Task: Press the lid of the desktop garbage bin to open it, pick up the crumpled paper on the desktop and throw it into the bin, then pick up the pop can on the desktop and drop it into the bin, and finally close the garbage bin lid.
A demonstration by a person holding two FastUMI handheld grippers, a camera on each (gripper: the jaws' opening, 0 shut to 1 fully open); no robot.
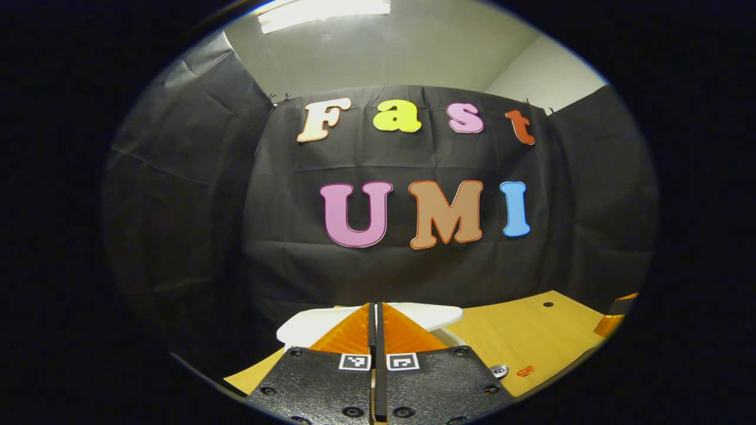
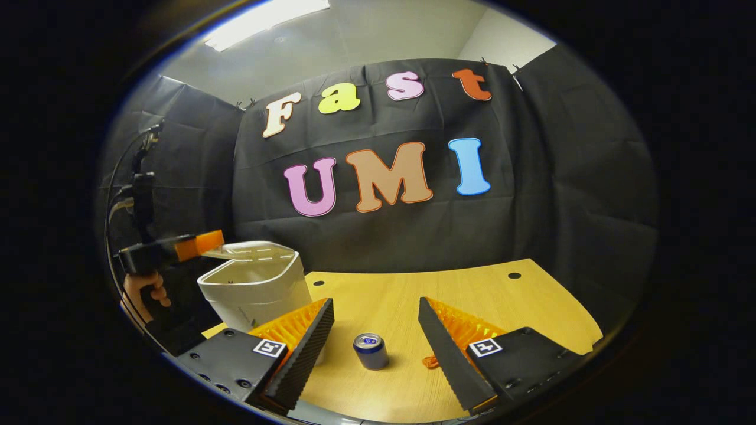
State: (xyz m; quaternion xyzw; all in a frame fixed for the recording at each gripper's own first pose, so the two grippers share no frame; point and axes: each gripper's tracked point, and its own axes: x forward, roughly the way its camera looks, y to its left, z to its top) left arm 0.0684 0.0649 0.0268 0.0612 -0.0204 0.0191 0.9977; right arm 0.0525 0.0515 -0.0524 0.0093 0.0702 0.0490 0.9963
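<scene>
One bin (image 2: pixel 254 292), one pop can (image 2: pixel 371 350). Left gripper (image 1: pixel 375 319): fingers pressed together. Right gripper (image 2: pixel 375 321): fingers spread.

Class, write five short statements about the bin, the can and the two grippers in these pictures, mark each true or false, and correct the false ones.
1. The pop can stands upright on the wooden table. True.
2. The right gripper is shut on the can. False: its fingers stand wide apart, with the can on the table between and beyond them, untouched.
3. The left gripper has its fingers closed together. True.
4. The garbage bin lies tipped on its side. False: it stands upright, left of the can.
5. In the right gripper view, the left gripper is at the top of the bin, near its lid. True.
</scene>
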